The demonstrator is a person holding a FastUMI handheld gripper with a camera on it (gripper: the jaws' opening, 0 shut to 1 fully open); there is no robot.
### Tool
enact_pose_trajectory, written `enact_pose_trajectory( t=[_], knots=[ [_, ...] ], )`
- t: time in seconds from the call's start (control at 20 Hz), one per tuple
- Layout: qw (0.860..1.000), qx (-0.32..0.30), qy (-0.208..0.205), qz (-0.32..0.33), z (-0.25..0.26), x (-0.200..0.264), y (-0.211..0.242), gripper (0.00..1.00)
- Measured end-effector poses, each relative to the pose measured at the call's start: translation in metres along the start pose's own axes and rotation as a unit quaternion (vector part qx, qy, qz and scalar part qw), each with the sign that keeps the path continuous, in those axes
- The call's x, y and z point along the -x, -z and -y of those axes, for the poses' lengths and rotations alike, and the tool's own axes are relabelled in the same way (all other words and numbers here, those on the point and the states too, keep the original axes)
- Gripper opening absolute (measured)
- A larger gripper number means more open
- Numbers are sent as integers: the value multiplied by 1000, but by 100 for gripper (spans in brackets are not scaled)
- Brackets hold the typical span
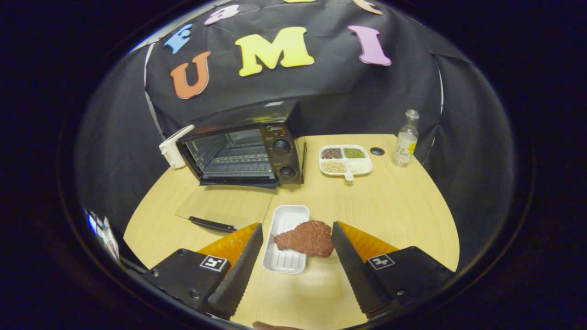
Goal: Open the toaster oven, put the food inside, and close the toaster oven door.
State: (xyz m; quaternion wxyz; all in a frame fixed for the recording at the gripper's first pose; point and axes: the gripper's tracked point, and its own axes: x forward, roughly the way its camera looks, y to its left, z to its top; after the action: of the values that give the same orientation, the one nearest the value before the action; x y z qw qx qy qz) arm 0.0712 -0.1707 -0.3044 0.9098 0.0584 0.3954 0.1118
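Your tool has its fingers spread wide, the steak and white tray lying between them, untouched. Ahead of you the glass door lies flat on the counter, so the toaster oven mouth stands open. The divided dish and bottle stand well to its right.
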Motion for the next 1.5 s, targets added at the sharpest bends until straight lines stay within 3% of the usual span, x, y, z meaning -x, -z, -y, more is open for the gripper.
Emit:
enact_pose_trajectory(
  t=[0.15, 0.3, 0.4, 0.65, 0.75, 0.85, 1.1, 1.25, 1.5],
  knots=[
    [998, -33, -37, -39, 26, -10, 6, 92],
    [985, -89, -126, -76, 26, -25, 16, 81],
    [975, -122, -164, -86, 28, -36, 17, 75],
    [955, -172, -216, -106, 27, -43, 27, 32],
    [960, -144, -215, -104, 22, -36, 32, 14],
    [966, -119, -212, -84, 17, -21, 27, 12],
    [984, -42, -169, -31, -1, 14, 12, 11],
    [993, 32, -109, 4, -16, 30, -1, 11],
    [990, 125, -46, 42, -67, 47, -19, 11]
  ],
)
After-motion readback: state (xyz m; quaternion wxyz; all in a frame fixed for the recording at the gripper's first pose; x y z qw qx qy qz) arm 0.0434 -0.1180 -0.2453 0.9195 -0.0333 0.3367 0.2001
